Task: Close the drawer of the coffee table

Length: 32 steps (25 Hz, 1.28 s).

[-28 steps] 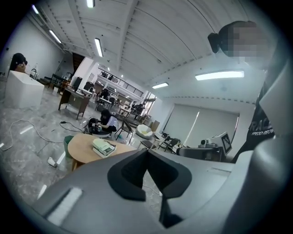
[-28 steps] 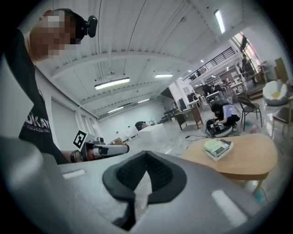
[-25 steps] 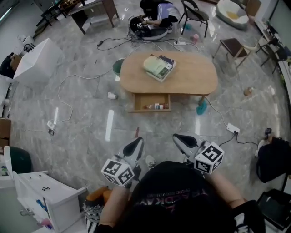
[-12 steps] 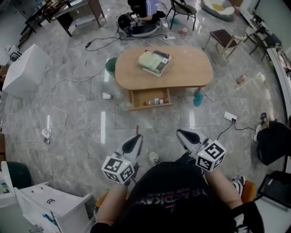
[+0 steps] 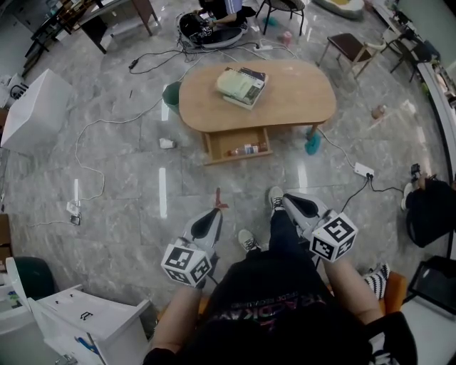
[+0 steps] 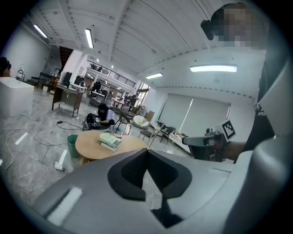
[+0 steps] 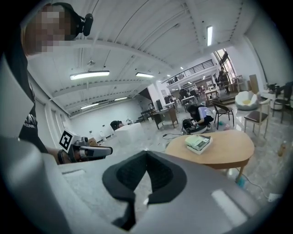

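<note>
An oval wooden coffee table [image 5: 299, 100] stands on the marble floor ahead of me, with a stack of books [image 5: 241, 85] on top. Its drawer [image 5: 239, 151] is pulled out toward me, and small items lie inside it. My left gripper [image 5: 213, 217] is shut and empty, well short of the drawer. To its right my right gripper [image 5: 290, 204] is shut and empty too. In the left gripper view the table [image 6: 98, 144] sits far off at the left. The right gripper view has the table [image 7: 219, 148] at the right.
Cables trail over the floor around the table. A green bin [image 5: 171, 94] stands at its left end and a teal item [image 5: 313, 145] lies by its right leg. A white box [image 5: 35, 107] is far left, a white cabinet [image 5: 85, 324] near left. A person [image 5: 221, 13] sits beyond the table.
The table and its open drawer have shifted up and a little left in the head view. Both grippers stay shut. A leg and shoe now show between them.
</note>
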Tool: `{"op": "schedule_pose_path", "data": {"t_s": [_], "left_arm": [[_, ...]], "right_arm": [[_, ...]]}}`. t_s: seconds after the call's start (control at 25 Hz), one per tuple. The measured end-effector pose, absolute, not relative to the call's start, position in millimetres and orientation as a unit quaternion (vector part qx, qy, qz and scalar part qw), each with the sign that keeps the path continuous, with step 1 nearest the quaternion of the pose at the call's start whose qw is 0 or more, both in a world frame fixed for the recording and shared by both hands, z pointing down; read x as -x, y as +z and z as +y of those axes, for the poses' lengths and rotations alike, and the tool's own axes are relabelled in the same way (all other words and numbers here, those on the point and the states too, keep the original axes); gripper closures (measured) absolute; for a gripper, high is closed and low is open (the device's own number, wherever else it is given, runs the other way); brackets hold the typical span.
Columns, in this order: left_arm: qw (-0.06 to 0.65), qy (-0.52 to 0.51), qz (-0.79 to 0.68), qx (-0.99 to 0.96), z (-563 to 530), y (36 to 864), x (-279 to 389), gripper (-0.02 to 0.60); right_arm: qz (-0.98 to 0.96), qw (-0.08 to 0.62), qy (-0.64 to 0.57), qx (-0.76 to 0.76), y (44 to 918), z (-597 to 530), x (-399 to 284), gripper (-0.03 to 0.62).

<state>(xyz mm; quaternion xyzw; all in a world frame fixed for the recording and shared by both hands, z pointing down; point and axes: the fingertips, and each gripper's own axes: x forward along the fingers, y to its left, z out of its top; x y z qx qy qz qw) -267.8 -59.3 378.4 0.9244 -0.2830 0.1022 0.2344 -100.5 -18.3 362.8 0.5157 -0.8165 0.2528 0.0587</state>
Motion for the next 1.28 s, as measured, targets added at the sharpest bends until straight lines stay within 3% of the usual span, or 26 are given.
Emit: {"op": "schedule_pose_path", "data": {"t_s": [0.72, 1.28], "left_arm": [[0.224, 0.149, -0.369, -0.89, -147, 461, 232, 0.577], [0.248, 0.188, -0.404, -0.86, -244, 601, 226, 0.577]], "right_arm": [[-0.826, 0.098, 0.271, -0.484, 451, -107, 39, 0.594], [-0.809, 0.121, 0.324, -0.475, 606, -206, 4, 0.593]]}}
